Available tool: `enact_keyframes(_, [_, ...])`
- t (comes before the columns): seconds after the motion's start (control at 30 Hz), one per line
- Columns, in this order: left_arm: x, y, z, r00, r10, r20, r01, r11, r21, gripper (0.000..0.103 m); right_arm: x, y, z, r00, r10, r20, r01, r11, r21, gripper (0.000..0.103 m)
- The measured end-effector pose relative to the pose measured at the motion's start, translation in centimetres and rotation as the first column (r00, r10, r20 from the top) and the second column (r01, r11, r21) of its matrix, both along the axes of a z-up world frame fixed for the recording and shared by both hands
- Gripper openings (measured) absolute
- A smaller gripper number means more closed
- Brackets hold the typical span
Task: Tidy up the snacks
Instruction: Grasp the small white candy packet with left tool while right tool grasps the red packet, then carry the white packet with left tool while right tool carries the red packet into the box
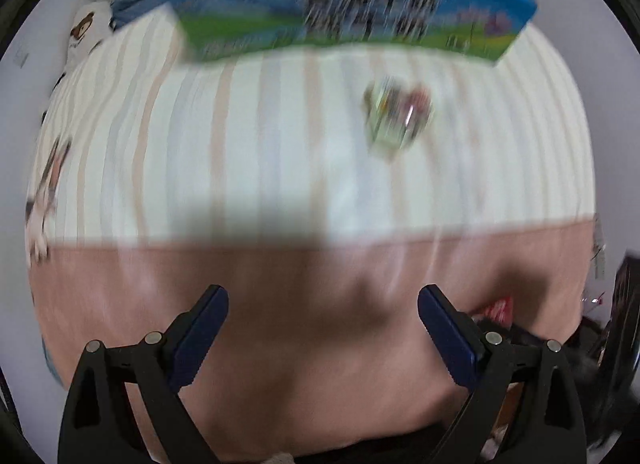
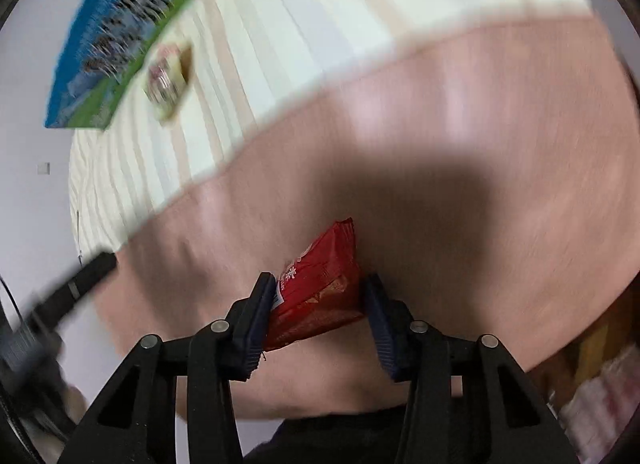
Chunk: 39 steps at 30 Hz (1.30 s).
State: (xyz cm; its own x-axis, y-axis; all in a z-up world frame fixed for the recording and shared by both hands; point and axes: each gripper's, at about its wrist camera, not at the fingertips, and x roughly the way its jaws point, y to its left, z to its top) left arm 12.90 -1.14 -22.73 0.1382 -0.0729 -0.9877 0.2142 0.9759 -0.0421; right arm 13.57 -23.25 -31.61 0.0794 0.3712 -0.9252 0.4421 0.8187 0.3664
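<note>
My right gripper (image 2: 318,300) is shut on a red snack packet (image 2: 320,284) and holds it above the pink part of the bedcover (image 2: 480,104). My left gripper (image 1: 323,328) is open and empty over the same pink cover (image 1: 300,284). A small greenish snack packet (image 1: 396,116) lies on the striped cream sheet (image 1: 240,144); it also shows in the right wrist view (image 2: 168,76). Behind it lies a large blue and green box (image 1: 344,8), also seen in the right wrist view (image 2: 116,40). Both views are blurred by motion.
A pillow with a cartoon bear (image 1: 86,30) lies at the far left of the bed. The other gripper (image 2: 68,292) shows at the left edge of the right wrist view. Dark clutter (image 1: 616,324) sits at the bed's right edge.
</note>
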Motion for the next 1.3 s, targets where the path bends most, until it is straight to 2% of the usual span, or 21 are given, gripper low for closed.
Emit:
enact_keyframes(0.17, [7.1, -4.7, 0.8, 0.997, -0.062, 0.048, 0.061, 0.998, 0.018, 0.097, 5.0, -2.3, 2.0, 0.997, 0.039, 0.061, -0.034, 0.996, -0.084, 0.048])
enact_keyframes(0.33, [12.1, -9.3, -2.7, 0.985, -0.168, -0.032, 0.17, 0.983, 0.064, 0.097, 9.2, -4.1, 2.3, 0.996, 0.064, 0.06, -0.056, 0.99, -0.133, 0.047])
enact_keyframes(0.4, [12.8, -10.3, -4.4, 0.98, -0.186, -0.066, 0.19, 0.98, 0.062, 0.079, 10.0, -4.5, 1.8, 0.997, 0.057, 0.05, -0.05, 0.99, -0.129, 0.046])
enact_keyframes(0.43, [13.1, -10.4, -5.1, 0.98, -0.183, -0.082, 0.188, 0.98, 0.056, 0.059, 10.2, -4.7, 1.6, 0.998, 0.053, 0.045, -0.047, 0.991, -0.125, 0.046])
enact_keyframes(0.47, [13.2, -10.5, -5.7, 0.979, -0.178, -0.095, 0.185, 0.981, 0.065, 0.059, 10.4, -4.8, 1.4, 0.998, 0.049, 0.04, -0.044, 0.992, -0.121, 0.046])
enact_keyframes(0.57, [12.5, -10.1, -5.5, 0.983, -0.174, -0.06, 0.178, 0.982, 0.057, 0.059, 10.4, -4.9, 1.1, 0.998, 0.057, 0.038, -0.052, 0.991, -0.12, 0.046])
enact_keyframes(0.67, [10.4, -8.0, -4.8, 0.99, -0.126, -0.059, 0.128, 0.991, 0.034, 0.059, 9.9, -4.3, 1.2, 0.994, 0.103, 0.038, -0.098, 0.988, -0.117, 0.045])
enact_keyframes(0.83, [5.4, -3.0, -4.9, 0.992, -0.032, -0.123, 0.031, 0.999, -0.011, 0.059, 9.0, -1.1, 1.4, 0.964, 0.265, 0.027, -0.26, 0.959, -0.115, 0.045])
enact_keyframes(0.97, [1.4, 0.0, -5.7, 0.982, 0.047, -0.182, -0.053, 0.998, -0.028, 0.059, 6.7, 1.2, 0.8, 0.938, 0.345, 0.015, -0.341, 0.932, -0.122, 0.045])
enact_keyframes(1.13, [-0.3, 1.1, -7.3, 0.978, 0.053, -0.202, -0.058, 0.998, -0.02, 0.06, 5.1, 2.0, -0.3, 0.937, 0.349, 0.012, -0.345, 0.931, -0.122, 0.048])
enact_keyframes(1.2, [-0.3, 1.6, -8.6, 0.978, 0.051, -0.203, -0.054, 0.998, -0.01, 0.06, 5.1, 1.7, -0.5, 0.945, 0.327, 0.011, -0.323, 0.94, -0.11, 0.049])
enact_keyframes(1.3, [0.0, 1.0, -8.8, 0.979, 0.055, -0.195, -0.057, 0.998, -0.003, 0.06, 6.0, 1.7, -0.9, 0.95, 0.312, 0.008, -0.31, 0.946, -0.096, 0.054])
